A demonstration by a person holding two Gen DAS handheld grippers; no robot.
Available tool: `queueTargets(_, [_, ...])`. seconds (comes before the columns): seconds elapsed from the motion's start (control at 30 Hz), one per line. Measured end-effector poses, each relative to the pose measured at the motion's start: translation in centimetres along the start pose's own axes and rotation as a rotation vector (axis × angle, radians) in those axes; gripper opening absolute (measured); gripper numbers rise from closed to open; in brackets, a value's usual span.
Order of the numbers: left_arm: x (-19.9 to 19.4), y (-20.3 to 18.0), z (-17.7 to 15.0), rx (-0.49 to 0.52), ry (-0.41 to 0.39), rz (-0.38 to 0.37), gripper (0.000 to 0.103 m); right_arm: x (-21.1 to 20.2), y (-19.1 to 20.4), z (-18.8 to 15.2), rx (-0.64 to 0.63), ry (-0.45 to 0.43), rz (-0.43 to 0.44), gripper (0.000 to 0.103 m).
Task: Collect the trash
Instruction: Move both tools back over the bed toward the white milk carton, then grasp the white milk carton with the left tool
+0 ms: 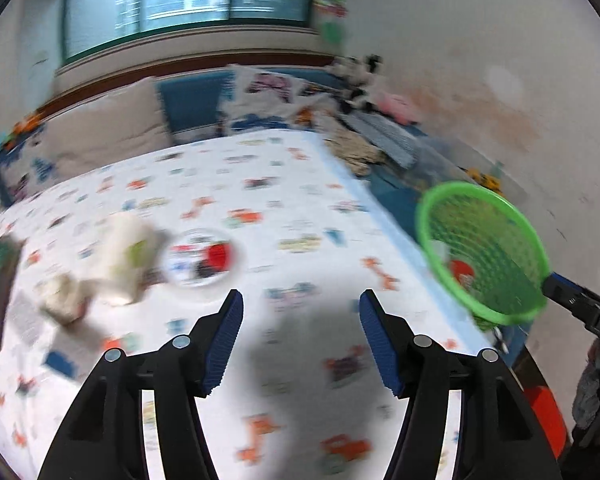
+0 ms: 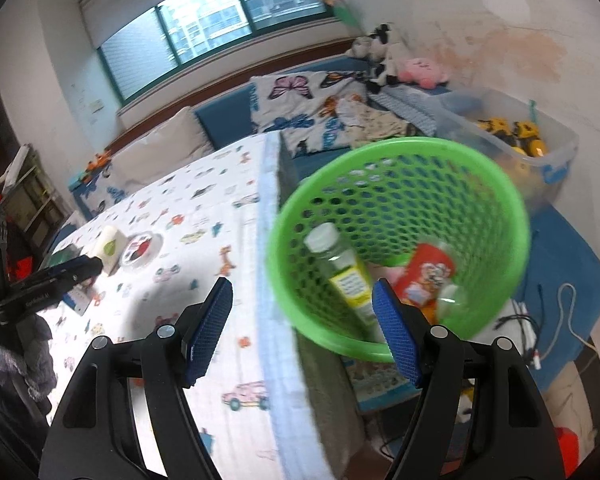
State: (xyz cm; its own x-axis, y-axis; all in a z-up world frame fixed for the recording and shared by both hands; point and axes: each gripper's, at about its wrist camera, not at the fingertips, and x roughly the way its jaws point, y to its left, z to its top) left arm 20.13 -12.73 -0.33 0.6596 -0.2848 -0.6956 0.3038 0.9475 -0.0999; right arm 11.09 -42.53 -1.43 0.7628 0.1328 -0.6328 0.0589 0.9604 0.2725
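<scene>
a broad stretch of the patterned tablecloth (image 1: 300, 208) is lying bare ahead of the left gripper (image 1: 300, 340). the way further left is being blocked by a white carton (image 1: 126, 258), a round lid (image 1: 200, 258) and crumpled paper (image 1: 66, 296). the table's right edge is being crowded by the green basket (image 2: 400, 168).

Bright colours on a white, cartoon-printed tablecloth

The white cloth (image 2: 204, 216) carries small orange, blue and pink vehicle prints. The round plastic mesh basket (image 2: 400, 184) is vivid green, holding a clear bottle with a yellow label (image 2: 342, 270) and a red printed packet (image 2: 424, 276). Both grippers have black arms and blue ribbed pads (image 1: 226, 340).
</scene>
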Motion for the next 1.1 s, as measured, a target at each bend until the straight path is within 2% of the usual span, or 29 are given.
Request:
queueTargets(0.13, [-1.3, 4.8, 0.0, -0.108, -0.009, 0.088, 0.059, 1.1, 2.2, 0.4, -0.036, 0.012, 0.036, 0.073])
queueTargets(0.43, [-1.9, 17.1, 0.3, -0.422, 0.045, 0.396, 0.061, 3.8, 7.1, 0.9, -0.130, 0.054, 0.132, 0.073])
queueTargets(0.57, [-1.4, 21.3, 0.0, -0.548, 0.097, 0.462, 0.061, 5.0, 9.1, 0.7, -0.168, 0.075, 0.171, 0.073])
queueTargets(0.7, [-0.6, 23.4, -0.2, -0.615, 0.127, 0.509, 0.064, 5.9, 10.5, 0.5, -0.188, 0.093, 0.204, 0.073])
queueTargets(0.8, [0.0, 24.6, -0.4, -0.671, 0.152, 0.511, 0.064, 6.6, 11.2, 0.3, -0.199, 0.110, 0.223, 0.073])
queueTargets(1.0, [0.9, 25.0, -0.7, -0.725, 0.180, 0.554, 0.066, 7.3, 11.6, 0.1, -0.207, 0.126, 0.241, 0.073])
queueTargets(1.1, [1.3, 25.1, -0.4, -0.744, 0.183, 0.544, 0.066, 7.6, 11.7, 0.0, -0.210, 0.133, 0.246, 0.073])
